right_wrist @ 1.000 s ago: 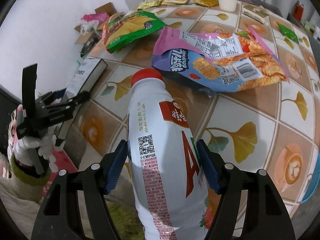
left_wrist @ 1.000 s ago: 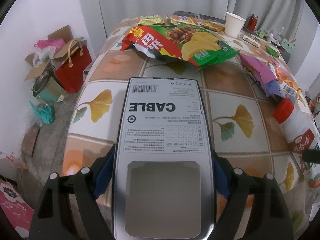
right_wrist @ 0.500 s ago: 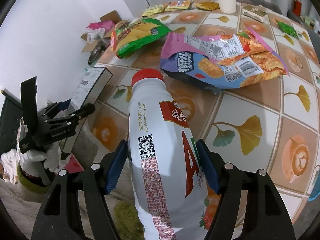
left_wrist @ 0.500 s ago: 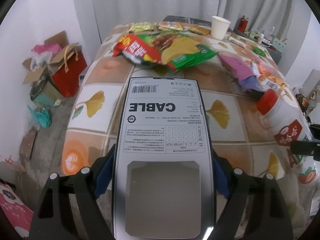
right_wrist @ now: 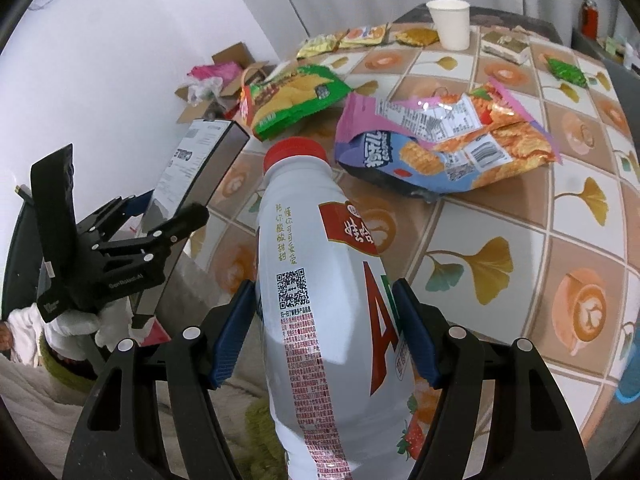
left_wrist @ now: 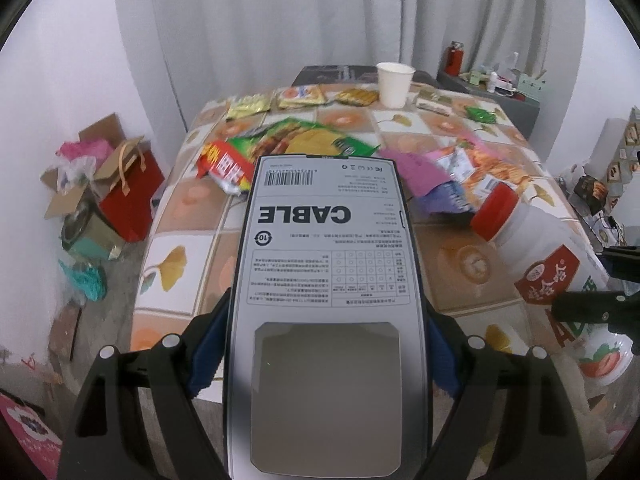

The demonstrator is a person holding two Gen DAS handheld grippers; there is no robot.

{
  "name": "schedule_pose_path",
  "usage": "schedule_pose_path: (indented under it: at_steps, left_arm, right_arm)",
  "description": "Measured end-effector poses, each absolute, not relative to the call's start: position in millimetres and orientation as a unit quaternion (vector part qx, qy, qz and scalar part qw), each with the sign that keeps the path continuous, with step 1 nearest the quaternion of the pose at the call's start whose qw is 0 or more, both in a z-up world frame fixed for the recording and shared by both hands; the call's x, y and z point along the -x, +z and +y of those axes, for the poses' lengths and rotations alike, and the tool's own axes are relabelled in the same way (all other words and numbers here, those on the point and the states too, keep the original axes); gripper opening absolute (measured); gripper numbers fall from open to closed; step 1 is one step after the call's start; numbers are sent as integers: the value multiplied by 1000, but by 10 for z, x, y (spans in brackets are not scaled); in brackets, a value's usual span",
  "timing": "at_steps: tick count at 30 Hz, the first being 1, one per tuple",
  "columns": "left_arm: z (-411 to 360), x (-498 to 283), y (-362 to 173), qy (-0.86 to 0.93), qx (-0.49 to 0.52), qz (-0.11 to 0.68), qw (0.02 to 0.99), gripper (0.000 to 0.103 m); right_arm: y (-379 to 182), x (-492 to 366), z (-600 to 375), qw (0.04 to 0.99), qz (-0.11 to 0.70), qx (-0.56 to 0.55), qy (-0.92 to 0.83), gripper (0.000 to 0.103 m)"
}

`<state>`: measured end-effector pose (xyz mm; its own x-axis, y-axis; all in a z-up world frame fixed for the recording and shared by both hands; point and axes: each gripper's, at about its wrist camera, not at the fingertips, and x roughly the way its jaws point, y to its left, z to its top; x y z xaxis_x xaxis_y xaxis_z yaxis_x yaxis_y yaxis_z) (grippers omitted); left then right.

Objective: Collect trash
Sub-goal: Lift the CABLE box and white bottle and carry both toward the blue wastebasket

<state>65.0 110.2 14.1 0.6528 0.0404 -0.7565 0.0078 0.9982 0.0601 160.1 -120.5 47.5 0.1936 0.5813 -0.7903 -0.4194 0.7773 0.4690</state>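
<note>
My left gripper point(left_wrist: 324, 344) is shut on a flat white cable box point(left_wrist: 326, 280) with "CABLE" printed on it, held above the near edge of the tiled table point(left_wrist: 460, 264). My right gripper point(right_wrist: 324, 332) is shut on a white drink bottle point(right_wrist: 320, 288) with a red cap, also lifted off the table. That bottle point(left_wrist: 552, 268) shows at the right of the left wrist view, and the left gripper point(right_wrist: 172, 216) with the box point(right_wrist: 196, 160) shows at the left of the right wrist view. A gloved hand holds the left gripper.
On the table lie a green chip bag point(right_wrist: 292, 96), a purple snack bag point(right_wrist: 444, 144), small wrappers point(left_wrist: 300, 98) and a paper cup point(left_wrist: 394, 84). A red gift bag point(left_wrist: 130, 196), cardboard boxes and other clutter sit on the floor left of the table.
Both grippers have risen and drawn back from the table with the box and the bottle still held. The table looks farther and smaller in both views.
</note>
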Motion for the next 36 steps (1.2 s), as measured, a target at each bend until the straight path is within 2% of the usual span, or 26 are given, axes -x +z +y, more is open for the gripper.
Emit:
schedule_pose_path:
  at_steps: [21, 36]
  left_arm:
    - [283, -695, 531, -46, -101, 365, 925, 81]
    - [-827, -1011, 687, -172, -147, 342, 912, 81]
  right_arm:
    - [681, -1467, -2075, 817, 485, -155, 270, 65]
    - [666, -1156, -3091, 843, 445, -256, 160, 65]
